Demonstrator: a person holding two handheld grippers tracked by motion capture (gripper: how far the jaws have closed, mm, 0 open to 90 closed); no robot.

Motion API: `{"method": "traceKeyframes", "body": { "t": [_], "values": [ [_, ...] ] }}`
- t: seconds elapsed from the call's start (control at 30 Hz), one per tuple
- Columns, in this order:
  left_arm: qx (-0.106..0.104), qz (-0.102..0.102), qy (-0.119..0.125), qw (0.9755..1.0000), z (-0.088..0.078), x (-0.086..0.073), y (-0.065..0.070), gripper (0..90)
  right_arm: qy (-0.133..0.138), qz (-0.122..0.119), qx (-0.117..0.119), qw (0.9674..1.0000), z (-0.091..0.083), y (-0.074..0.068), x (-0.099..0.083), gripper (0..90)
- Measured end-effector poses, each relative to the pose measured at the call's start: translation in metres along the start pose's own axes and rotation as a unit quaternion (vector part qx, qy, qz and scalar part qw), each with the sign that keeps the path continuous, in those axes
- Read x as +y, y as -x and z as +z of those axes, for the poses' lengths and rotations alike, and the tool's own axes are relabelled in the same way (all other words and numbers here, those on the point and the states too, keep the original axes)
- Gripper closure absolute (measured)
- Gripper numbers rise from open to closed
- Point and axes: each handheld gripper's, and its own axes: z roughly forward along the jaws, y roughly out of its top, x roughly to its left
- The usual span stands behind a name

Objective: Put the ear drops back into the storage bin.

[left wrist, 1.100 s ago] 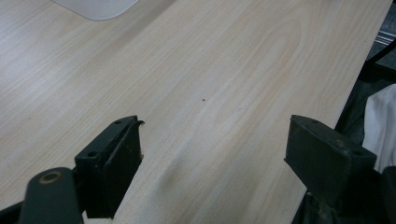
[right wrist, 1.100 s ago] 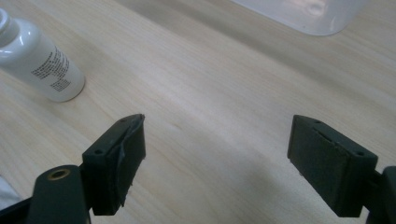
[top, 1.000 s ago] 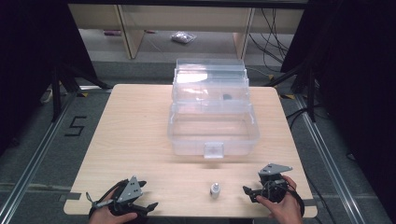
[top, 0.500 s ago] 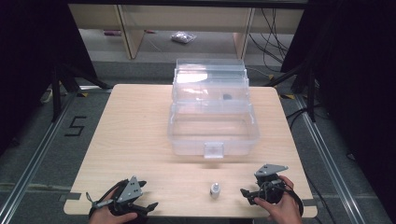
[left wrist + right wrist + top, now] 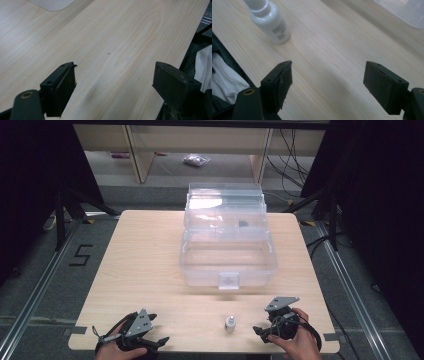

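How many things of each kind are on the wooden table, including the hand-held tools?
Clear plastic box, lid open: 1
Small white bottle: 1
Hand-held tools: 2, the left tool and the right tool, both open
Total: 4

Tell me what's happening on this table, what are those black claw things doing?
A person holds a gripper in each hand at the near edge of the wooden table. The left gripper and right gripper are both open and holding nothing. A small white bottle stands upright between them, closer to the right one. Farther back sits a clear plastic box with its lid open. Nothing has been grabbed.
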Motion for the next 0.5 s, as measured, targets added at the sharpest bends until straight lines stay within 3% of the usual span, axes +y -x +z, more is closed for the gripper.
{"method": "traceKeyframes", "body": {
  "t": [0.1,0.23,0.27,0.33,0.43,0.47,0.5],
  "values": [
    [-0.001,-0.013,0.002,0.9999,0.001,-0.001,0.001,17.9,-0.010,-0.016,0.008,0.9998,-0.001,-0.005,0.005,25.2],
    [0.001,-0.006,0.004,1.0000,0.000,0.000,0.000,17.9,-0.019,-0.039,0.016,0.9989,0.003,-0.012,0.014,25.7],
    [0.000,-0.014,0.002,0.9999,0.001,-0.001,0.001,17.9,-0.022,-0.036,0.005,0.9991,0.002,-0.015,0.016,25.8],
    [-0.002,-0.002,-0.003,1.0000,0.001,0.000,0.000,17.9,-0.025,-0.049,0.018,0.9983,0.003,-0.020,0.019,26.1],
    [0.000,-0.013,0.003,0.9999,0.001,-0.001,0.001,17.9,-0.028,-0.071,0.024,0.9968,0.005,-0.026,0.026,26.3],
    [0.000,-0.005,0.004,1.0000,0.000,0.000,0.000,17.9,-0.032,-0.065,0.024,0.9971,0.006,-0.029,0.027,26.9],
    [0.000,-0.012,0.004,0.9999,0.001,-0.001,0.001,17.9,-0.029,-0.079,0.026,0.9962,0.007,-0.030,0.030,27.7]
  ]
}}
